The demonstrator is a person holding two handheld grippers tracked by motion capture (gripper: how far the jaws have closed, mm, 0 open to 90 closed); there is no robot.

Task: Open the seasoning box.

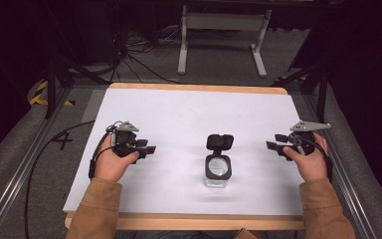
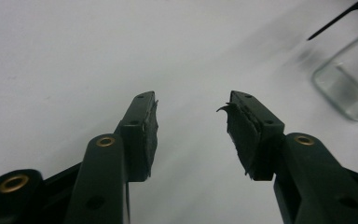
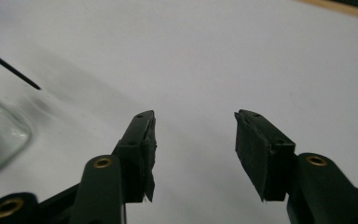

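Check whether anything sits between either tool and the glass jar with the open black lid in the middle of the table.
Nothing visible does. The jar stands alone on the white table, lid flipped back. The left tool and right tool flank it, both open and pointing inward, with only bare surface between.

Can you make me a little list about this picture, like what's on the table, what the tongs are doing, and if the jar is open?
table: white top with a wooden edge
jar: clear glass jar, standing upright in the middle near the person
lid: black hinged lid, flipped open
left tongs: open, holding nothing, left of the jar, not touching it
right tongs: open, holding nothing, right of the jar, not touching it
inside the jar: can't tell
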